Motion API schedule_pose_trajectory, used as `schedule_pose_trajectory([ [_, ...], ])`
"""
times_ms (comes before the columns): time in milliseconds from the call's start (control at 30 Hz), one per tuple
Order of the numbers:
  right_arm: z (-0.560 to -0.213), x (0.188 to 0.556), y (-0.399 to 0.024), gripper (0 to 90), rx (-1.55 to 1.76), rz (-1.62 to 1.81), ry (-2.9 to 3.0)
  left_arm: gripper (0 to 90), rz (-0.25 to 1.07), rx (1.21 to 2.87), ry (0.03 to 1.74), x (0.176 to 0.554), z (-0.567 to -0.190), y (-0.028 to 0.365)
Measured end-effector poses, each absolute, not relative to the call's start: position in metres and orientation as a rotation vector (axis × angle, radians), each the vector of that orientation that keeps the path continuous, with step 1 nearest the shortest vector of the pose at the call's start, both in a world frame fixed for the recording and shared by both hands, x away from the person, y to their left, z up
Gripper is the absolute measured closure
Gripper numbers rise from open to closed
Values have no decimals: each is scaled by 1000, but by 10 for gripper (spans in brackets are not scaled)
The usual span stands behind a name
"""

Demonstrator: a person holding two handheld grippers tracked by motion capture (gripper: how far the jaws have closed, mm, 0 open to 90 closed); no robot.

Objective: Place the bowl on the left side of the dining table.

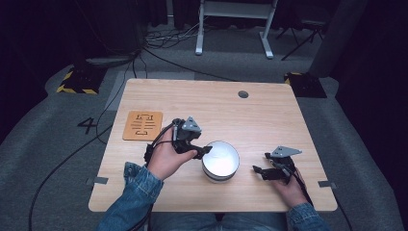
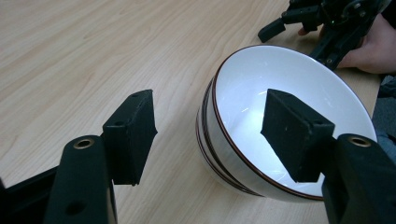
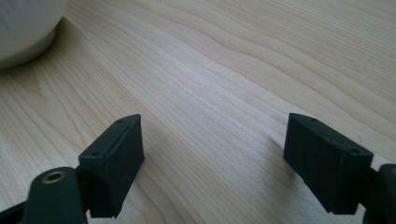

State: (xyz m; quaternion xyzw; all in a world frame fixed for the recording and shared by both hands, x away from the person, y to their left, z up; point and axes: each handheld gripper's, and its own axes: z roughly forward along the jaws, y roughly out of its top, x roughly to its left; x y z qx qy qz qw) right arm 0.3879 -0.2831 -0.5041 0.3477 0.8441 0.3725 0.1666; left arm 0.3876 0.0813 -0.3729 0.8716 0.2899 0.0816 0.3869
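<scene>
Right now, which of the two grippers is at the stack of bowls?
The left gripper: its open jaws straddle the near rim of the white bowls. The right gripper rests apart on the table, open over bare wood.

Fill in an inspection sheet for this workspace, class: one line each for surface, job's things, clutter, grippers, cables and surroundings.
Surface: light wooden table, with a round grommet near its far edge.
Job's things: stacked white bowls, dark rims, empty, upright.
Clutter: orange mat at the table's left.
Grippers: left gripper open, one jaw inside the top bowl's rim, one outside; right gripper open over bare wood, nothing between the jaws.
Cables: black cable trailing from the left gripper; more cables on the floor.
Surroundings: grey carpet, white desk frame beyond.
</scene>
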Motion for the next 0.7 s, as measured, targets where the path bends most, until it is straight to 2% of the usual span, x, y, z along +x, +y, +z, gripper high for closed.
schedule_pose_trajectory([
  [433, -504, 388, -283, 200, 990, 1059, 2401, 372, 248, 2308, 750, 395, -394, 60],
  [567, -504, 388, -283, 200, 988, 1059, 2402, 469, 198, 2307, 753, 398, -398, 58],
  [700, -504, 388, -283, 200, 988, 1059, 2401, 614, 174, 2336, 777, 401, -401, 52],
])
